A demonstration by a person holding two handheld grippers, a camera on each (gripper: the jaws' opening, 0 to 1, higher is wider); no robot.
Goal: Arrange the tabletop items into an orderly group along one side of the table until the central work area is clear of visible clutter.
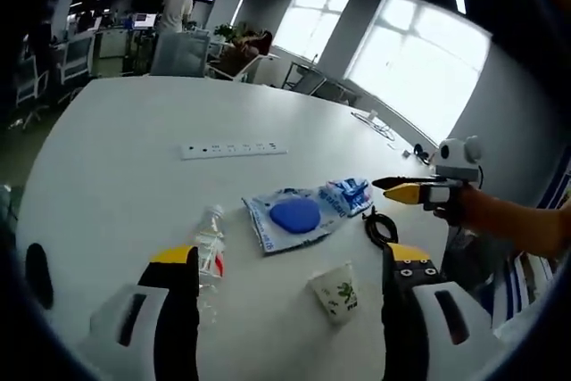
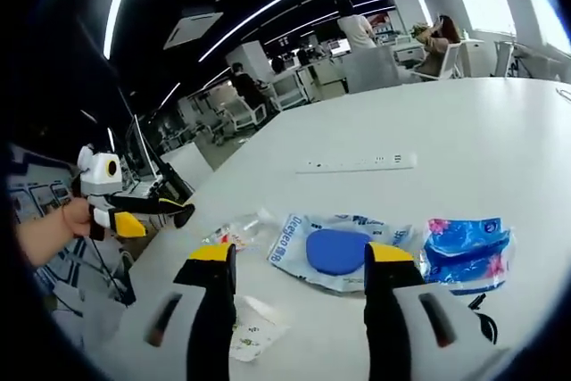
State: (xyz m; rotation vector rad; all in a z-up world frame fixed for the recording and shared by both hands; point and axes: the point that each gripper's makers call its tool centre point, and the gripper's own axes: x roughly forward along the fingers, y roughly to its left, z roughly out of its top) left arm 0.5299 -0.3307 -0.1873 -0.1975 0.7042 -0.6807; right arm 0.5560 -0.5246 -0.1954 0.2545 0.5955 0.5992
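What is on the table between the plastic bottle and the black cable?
In the left gripper view, the clear packet with the blue disc lies between the plastic bottle and black cable.

Each claw [image 1: 290, 310] [image 2: 302, 310] has black jaws, yellow-tipped, on white housings.

The bottle [image 2: 234, 231] is partly hidden behind the left jaw. The words on the bag [image 1: 299, 214] are too small to read.
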